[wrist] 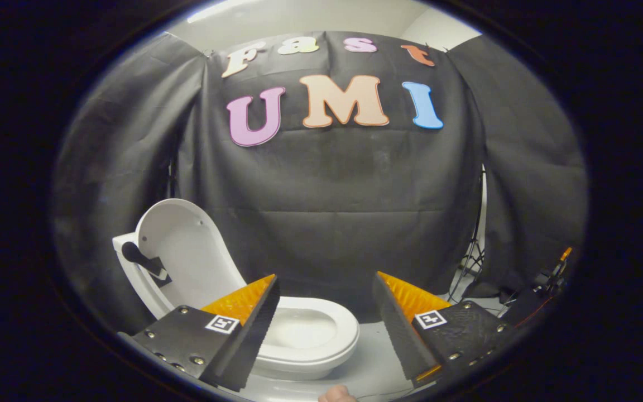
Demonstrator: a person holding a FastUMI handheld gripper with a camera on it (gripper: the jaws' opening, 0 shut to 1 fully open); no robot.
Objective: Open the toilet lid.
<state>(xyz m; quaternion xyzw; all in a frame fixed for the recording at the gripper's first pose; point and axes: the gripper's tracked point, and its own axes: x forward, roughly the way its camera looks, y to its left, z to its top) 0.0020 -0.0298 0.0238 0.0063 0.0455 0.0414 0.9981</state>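
While the tool [326, 312] gapes, the lid [187, 251] stands raised.

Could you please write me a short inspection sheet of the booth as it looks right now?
Surface: pale floor under and beside the toilet.
Job's things: toilet with its lid raised upright; the bowl is uncovered; a dark strap hangs on the lid.
Clutter: dark equipment beyond the fingers, away from the toilet.
Grippers: gripper open, holding nothing, fingers apart in front of the bowl.
Cables: thin leads and stand legs at the foot of the cloth.
Surroundings: black cloth wall; part of a hand below the fingers.
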